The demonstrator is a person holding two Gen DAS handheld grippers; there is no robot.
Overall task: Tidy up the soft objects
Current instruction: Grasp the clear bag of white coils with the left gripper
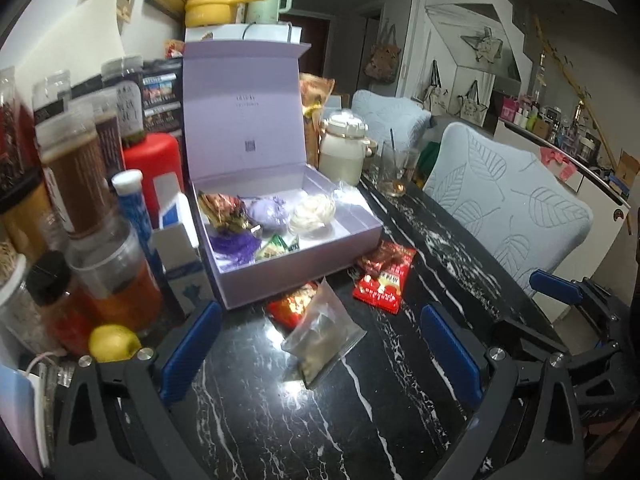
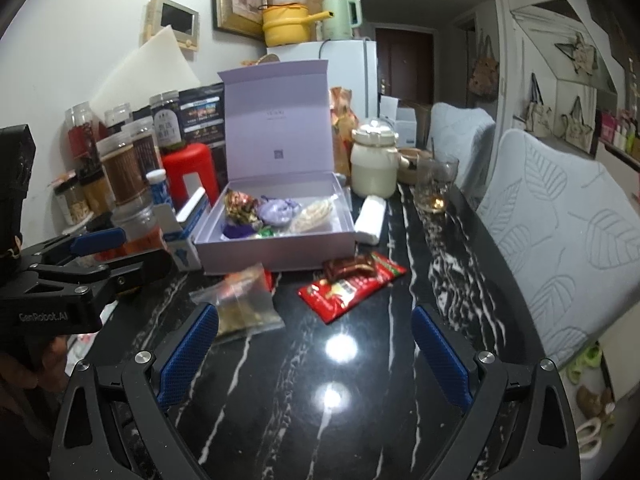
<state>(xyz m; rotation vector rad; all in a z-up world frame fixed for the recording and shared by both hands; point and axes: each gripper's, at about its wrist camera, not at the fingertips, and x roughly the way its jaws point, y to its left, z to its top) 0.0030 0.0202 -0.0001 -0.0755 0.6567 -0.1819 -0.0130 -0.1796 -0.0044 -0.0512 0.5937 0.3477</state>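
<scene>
In the left wrist view, the left gripper [image 1: 320,344] is hovering low over the black marble table [image 1: 256,412] with its blue fingers [image 1: 192,348] spread wide and gripping nothing. A clear bag [image 1: 322,338] of greyish contents is lying flat on the table between those fingers, touching neither, its long axis running from near right to far left, and its far end is overlapping a red packet [image 1: 290,306]. Beyond it, a larger red packet [image 1: 384,282] is lying just beside the front wall of the open lilac box [image 1: 320,258], which is holding gold, purple and cream bundles. In the right wrist view, the right gripper [image 2: 314,350] is also standing wide apart and empty over bare table. The clear bag [image 2: 242,304] is sitting just ahead of its left finger [image 2: 188,354], crumpled and translucent, while the larger red packet [image 2: 348,290] is lying ahead between the fingers, angled from near left to far right, with a brown wrapper [image 2: 350,268] resting on it.
</scene>
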